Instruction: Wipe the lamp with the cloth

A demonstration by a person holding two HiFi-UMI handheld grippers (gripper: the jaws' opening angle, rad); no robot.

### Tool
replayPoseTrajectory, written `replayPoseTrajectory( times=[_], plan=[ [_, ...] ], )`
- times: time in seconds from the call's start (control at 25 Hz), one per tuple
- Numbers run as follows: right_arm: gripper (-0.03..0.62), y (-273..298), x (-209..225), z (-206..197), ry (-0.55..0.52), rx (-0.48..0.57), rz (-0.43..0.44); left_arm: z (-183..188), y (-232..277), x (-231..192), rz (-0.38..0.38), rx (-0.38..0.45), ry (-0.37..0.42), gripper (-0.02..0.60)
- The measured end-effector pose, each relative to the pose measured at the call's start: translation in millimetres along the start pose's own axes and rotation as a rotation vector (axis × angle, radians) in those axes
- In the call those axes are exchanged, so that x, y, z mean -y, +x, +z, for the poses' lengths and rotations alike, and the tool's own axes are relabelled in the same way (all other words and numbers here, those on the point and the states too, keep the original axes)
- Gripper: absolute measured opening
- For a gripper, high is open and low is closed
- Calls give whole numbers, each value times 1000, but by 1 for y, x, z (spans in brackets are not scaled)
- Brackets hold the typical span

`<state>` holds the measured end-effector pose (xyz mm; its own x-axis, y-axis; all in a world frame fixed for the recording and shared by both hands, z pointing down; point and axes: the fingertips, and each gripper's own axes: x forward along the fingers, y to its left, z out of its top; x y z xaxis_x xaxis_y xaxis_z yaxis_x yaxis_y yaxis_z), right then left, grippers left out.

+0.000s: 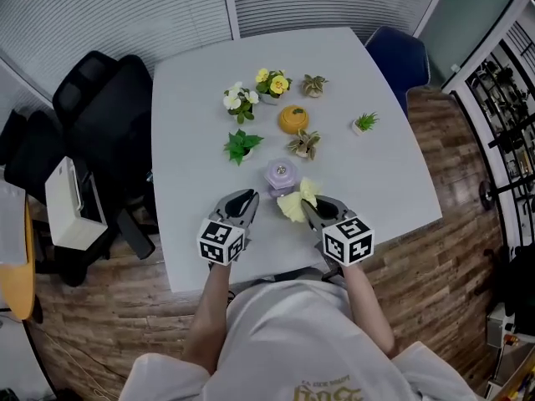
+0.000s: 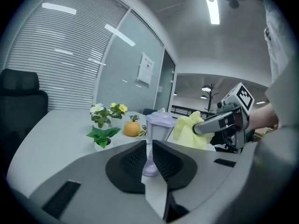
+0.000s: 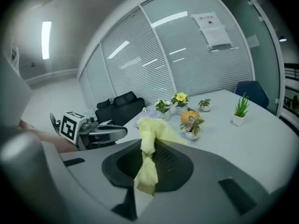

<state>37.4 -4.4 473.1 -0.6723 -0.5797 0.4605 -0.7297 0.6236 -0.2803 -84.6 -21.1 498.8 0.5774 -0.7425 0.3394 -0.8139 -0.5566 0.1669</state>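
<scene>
In the left gripper view the left gripper [image 2: 150, 148] fills the bottom of the frame; its two dark pads are closed on the thin stem of the lamp [image 2: 158, 124]; the lamp is pale lilac and upright, with its shade standing above the jaws at centre frame; whether its foot rests on anything cannot be told. In the right gripper view the right gripper [image 3: 148, 154] is clamped on the cloth [image 3: 150, 135], a yellow rag bunched above the pads with a tail hanging down between them. In the left gripper view the cloth sits just right of the lamp's shade, and the right gripper reaches in from the right edge; whether cloth and shade touch cannot be told.

From the head view the two grippers sit side by side at lower centre, over the near edge of the pale table [image 1: 192, 140], with their marker cubes toward the person; lamp and cloth lie between their tips. Further up the frame stand a leafy green plant [image 1: 242, 145], a striped-leaf plant [image 1: 304, 144] and an orange ornament [image 1: 293, 119]; above these stand a white-flowered pot [image 1: 239, 100], a yellow-flowered pot [image 1: 272, 83] and a small succulent [image 1: 314, 84]; a grassy plant [image 1: 364, 124] stands apart toward the right. A black chair [image 1: 109, 115] stands at the table's left side; a blue chair [image 1: 397, 57] stands at its upper right corner; wooden floor [image 1: 435, 266] shows at lower right.
</scene>
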Motion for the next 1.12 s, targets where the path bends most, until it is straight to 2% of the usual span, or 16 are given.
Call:
replayPoseTrajectory(
  times=[0.24, 0.44, 0.72, 1.12],
  plan=[
    [54, -22, -7, 27, -60, 98, -67, 32, -21, 10, 60, 53, -3, 9],
    [54, -36, -19, 43, -81, 159, -76, 63, -33, 21, 116, 82, 72, 9],
    [54, -49, -30, 44, -100, 190, -93, 86, -47, 34, 126, 139, 66, 5],
    [54, -51, -37, 44, -116, 194, -89, 88, -49, 44, 115, 147, 91, 5]
  ],
)
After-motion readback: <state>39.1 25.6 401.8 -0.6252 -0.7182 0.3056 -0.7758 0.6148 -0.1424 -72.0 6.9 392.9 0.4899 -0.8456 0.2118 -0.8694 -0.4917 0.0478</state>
